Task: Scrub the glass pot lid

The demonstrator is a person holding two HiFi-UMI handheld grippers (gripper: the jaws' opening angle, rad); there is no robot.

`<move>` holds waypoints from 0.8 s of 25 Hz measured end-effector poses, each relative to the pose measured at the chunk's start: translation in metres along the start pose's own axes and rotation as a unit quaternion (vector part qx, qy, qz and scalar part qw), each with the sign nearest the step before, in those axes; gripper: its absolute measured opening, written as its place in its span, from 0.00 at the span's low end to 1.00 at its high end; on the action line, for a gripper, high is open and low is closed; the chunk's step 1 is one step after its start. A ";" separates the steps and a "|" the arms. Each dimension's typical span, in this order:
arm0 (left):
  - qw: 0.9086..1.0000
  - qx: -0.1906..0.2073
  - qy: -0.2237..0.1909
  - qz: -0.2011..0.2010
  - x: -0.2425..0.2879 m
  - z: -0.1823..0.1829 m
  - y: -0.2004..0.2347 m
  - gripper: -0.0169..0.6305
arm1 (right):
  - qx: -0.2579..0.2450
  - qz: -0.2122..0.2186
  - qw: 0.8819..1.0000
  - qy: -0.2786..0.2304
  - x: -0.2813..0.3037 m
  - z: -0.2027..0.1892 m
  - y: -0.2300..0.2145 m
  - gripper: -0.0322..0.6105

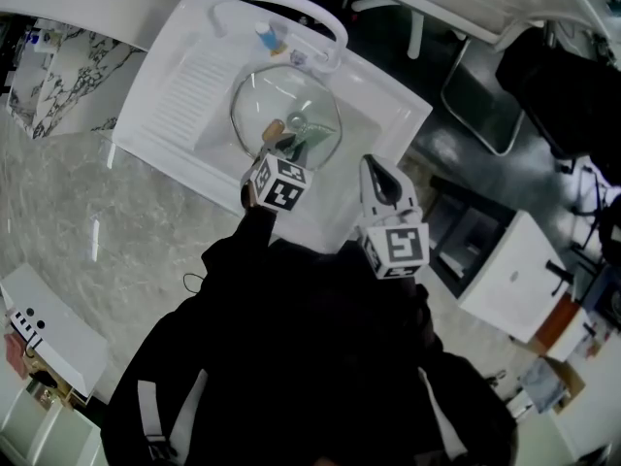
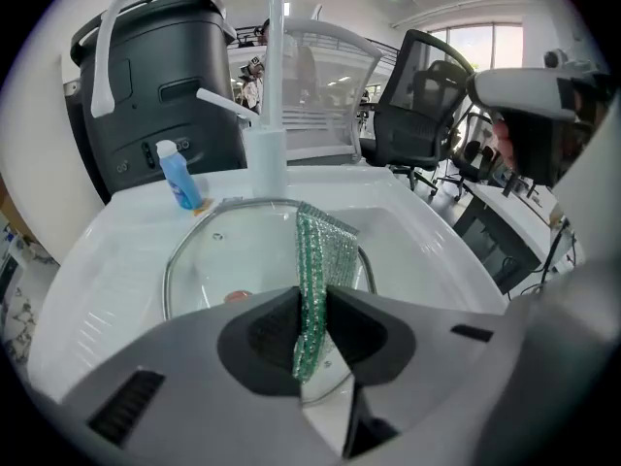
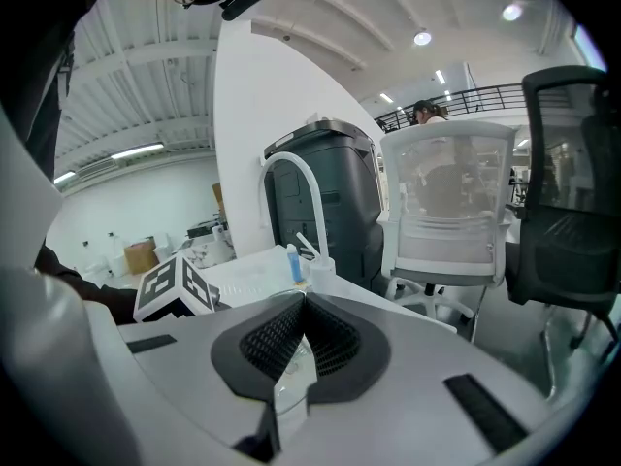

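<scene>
**Scrubbing the lid: press flat, steady the rim**

The glass lid [image 1: 264, 100] lies in the basin of the sink [image 1: 184, 85], just in front of the faucet [image 1: 281, 3]. A small blue bottle [image 2: 180, 178] stands to the left of the faucet's base.

The left gripper [image 2: 312, 294] is pinching a green mesh scrub cloth [image 2: 328, 246]. The cloth stands on edge, its free end reaching toward the faucet over the glass. Whether it is touching the glass cannot be told for sure.

The right gripper [image 3: 303, 304] has its jaws pressed together with nothing between them. It hangs to the right of the faucet, over the sink's near edge and off the lid.

To scrub well, the left gripper should probably tip forward so that the cloth's broad face meets the glass, not its thin edge. Short overlapping strokes from the faucet side back toward the person would suit the domed glass.

The lid looks free to slide or rock in the basin. Resting the right gripper on the rim farthest from the faucet would likely steady it.
</scene>
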State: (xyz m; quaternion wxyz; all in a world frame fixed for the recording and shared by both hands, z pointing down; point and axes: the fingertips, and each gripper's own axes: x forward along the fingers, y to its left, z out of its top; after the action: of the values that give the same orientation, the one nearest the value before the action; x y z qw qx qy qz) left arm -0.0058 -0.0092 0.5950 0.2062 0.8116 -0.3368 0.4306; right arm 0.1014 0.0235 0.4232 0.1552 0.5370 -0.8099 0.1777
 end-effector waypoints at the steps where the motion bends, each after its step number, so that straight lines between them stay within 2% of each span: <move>1: 1.000 -0.008 0.003 -0.006 0.004 -0.004 -0.003 0.14 | 0.000 -0.001 1.000 0.001 -0.001 -0.001 -0.001 0.05; 8: 0.997 -0.054 0.025 -0.048 0.028 -0.028 -0.026 0.14 | 0.001 -0.006 1.000 0.004 -0.001 -0.005 -0.003 0.05; 20: 0.993 -0.101 0.037 -0.039 0.035 -0.051 -0.011 0.14 | -0.005 0.000 1.000 0.012 0.001 -0.008 -0.001 0.06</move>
State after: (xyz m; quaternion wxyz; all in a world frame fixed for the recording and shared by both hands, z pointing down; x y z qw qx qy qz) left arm -0.0122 0.0170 0.6515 0.3161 0.7823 -0.3390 0.4162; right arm 0.1026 0.0256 0.4311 0.1677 0.5340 -0.8089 0.1799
